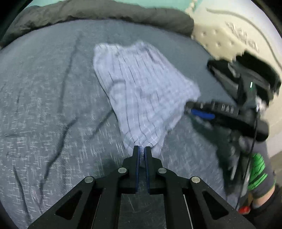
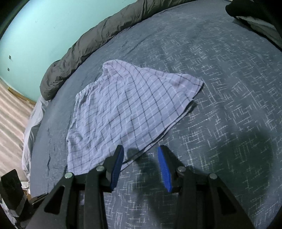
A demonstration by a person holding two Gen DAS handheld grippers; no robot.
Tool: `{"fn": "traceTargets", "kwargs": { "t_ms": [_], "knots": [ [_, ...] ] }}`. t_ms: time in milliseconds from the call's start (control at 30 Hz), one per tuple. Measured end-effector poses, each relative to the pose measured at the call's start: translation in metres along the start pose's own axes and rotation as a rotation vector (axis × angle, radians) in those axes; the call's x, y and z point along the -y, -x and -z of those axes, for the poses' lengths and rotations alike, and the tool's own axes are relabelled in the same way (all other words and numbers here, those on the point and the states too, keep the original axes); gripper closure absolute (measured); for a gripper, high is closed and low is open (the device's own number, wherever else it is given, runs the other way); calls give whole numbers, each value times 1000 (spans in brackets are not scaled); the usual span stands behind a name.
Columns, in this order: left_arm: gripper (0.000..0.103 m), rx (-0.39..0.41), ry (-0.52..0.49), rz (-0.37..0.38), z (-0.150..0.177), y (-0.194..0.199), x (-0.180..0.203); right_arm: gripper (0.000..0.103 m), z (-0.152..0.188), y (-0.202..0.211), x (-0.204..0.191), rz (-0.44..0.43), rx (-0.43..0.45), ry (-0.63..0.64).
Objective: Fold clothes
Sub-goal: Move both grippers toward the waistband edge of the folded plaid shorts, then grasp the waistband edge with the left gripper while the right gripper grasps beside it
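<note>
L gripper [image 1: 142, 148] is sitting nearest the lens in the left wrist view, black fingers w/ blue pads nearly together, pinching a corner of the checked shorts [image 1: 141, 91]. Cloth edge is bunching right btwn the tips.

Around it: the shorts, pale lilac w/ dark grid lines, are lying on the blue-grey bedspread [image 1: 44, 105], which is showing dark creases on the left side. A dark grey rolled duvet [image 1: 105, 12] is running along the far edge of the bed, teal wall [image 2: 35, 31] behind it. To the right in the left wrist view a cream quilted mattress side [image 1: 229, 35] is showing. A hand in a green-and-grey glove [image 1: 259, 174] is gripping the other tool's handle. Nothing is lying on top of the shorts; the R tool is crowding their right edge. View is motion-blurred.

R gripper [image 2: 141, 151] is standing partly open, blue pads apart. Its left finger [image 2: 118, 158] is overlapping the near hem of the shorts [image 2: 123, 109]; the right finger is over bare bedspread [image 2: 229, 105]. Pads aren't pressing on cloth. In the left wrist view the R gripper [image 1: 189, 107] is at the garment's right edge; can't tell there whether it's touching. Dark clothes pile [image 2: 253, 15] is lying at the far right corner, well apart.
</note>
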State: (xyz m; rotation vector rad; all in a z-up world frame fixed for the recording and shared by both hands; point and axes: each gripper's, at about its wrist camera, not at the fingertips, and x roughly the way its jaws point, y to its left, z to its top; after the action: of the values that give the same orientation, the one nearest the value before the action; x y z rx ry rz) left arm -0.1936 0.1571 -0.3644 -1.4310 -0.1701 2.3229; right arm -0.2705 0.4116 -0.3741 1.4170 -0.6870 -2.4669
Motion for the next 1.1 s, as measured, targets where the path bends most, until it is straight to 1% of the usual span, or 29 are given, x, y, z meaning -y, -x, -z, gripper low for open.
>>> {"fn": "traceTargets", "kwargs": {
  "t_ms": [33, 133, 200, 233, 267, 300, 333, 367, 467, 567, 633, 800, 933, 1100],
  "knots": [
    [97, -11, -9, -8, 1, -2, 2, 63, 0, 0, 0, 3, 1, 0],
    [96, -11, -27, -51, 1, -1, 5, 63, -2, 1, 1, 13, 8, -4],
    [94, 0, -37, -60, -1, 6, 5, 63, -3, 3, 1, 18, 16, -9],
    [92, 10, -39, -59, -3, 11, 5, 63, -4, 5, 1, 19, 25, -8],
    [84, 20, -41, -55, -5, 16, 5, 63, -7, 7, 0, 20, 37, -7],
    [78, 31, -42, -52, -6, 22, 4, 63, -9, 10, -1, 21, 52, -4],
    [63, 47, -39, -49, -9, 28, 3, 63, -12, 14, -2, 21, 68, -1],
    [53, 67, -35, -46, -12, 34, 1, 63, -15, 16, -3, 20, 80, 2],
    [52, 118, -12, -24, -23, 51, -5, 63, -22, 18, -6, 12, 102, 10],
    [52, 145, 6, -48, -45, 51, -16, 63, -29, 19, -11, 3, 114, 31],
    [52, 156, 26, -60, -59, 47, -26, 63, -34, 20, -14, -2, 124, 45],
    [52, 142, 92, -78, -92, 31, -54, 63, -52, 22, -19, -8, 135, 69],
    [52, 142, 129, -97, -118, 17, -70, 63, -84, 11, -33, -11, 72, 125],
    [52, 118, 182, -75, -150, -7, -83, 57, -137, -20, -59, -1, -74, 236]
  ]
}}
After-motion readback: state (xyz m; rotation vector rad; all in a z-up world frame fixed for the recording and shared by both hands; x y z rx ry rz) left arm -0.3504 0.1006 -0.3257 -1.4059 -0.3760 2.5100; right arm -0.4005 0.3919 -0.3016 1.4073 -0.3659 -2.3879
